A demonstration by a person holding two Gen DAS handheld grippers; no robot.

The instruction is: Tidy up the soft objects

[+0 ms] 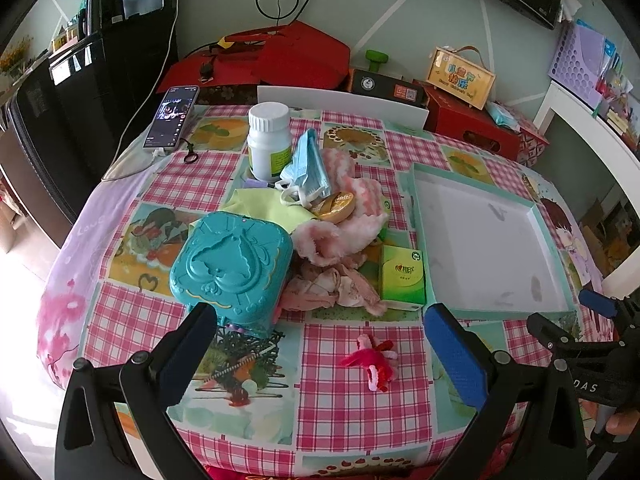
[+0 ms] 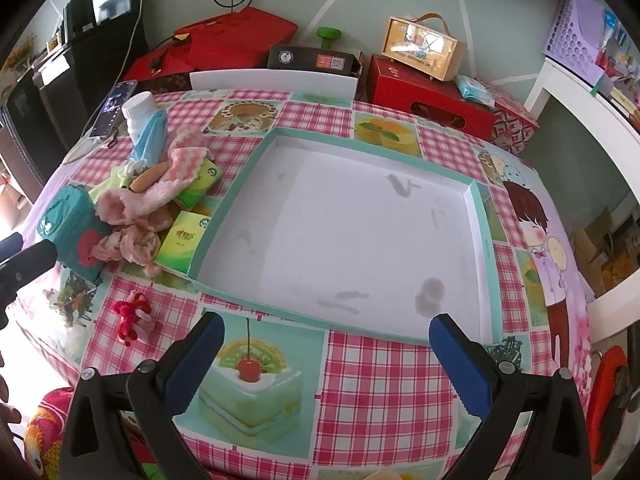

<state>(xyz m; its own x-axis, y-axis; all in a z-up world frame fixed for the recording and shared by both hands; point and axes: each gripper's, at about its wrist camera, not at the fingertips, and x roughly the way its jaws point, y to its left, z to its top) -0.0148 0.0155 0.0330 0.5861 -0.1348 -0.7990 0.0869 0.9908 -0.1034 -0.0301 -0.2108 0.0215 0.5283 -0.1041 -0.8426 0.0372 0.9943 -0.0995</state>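
A table under a pink-checked tablecloth [image 2: 372,396] printed with cakes and fruit is filling both views. On its right half a shallow white tray [image 2: 340,220] with a mint-green rim is lying bare inside, save for a few grey smudges. Left of the tray a heap of things is crowding together: a teal plastic case [image 1: 232,264] with a raised heart on its lid is sitting at the near left, a pink-and-white fluffy cloth [image 1: 352,216] is sprawling across the middle, and crumpled pale pink fabric [image 1: 332,286] is lying near it, touching the case. A green tissue pack [image 1: 402,276] printed with a heart and small writing too blurred to read is resting between the fabric and the tray. A white bottle [image 1: 269,140] with a green label is standing at the far side, a blue face mask [image 1: 308,168] is leaning against it, and a gold round tin [image 1: 335,206] is sitting on the fluffy cloth. A small red-and-pink yarn toy [image 1: 374,362] is lying alone on the near cloth, apart from the heap. A phone [image 1: 172,116] is lying at the far left edge. The left gripper [image 1: 320,344] is hovering over the toy with its blue pads spread wide and nothing between them; the right gripper [image 2: 326,352] is likewise gaping wide at the tray's near rim. Its black frame is showing the letters "DAS" in the left view.
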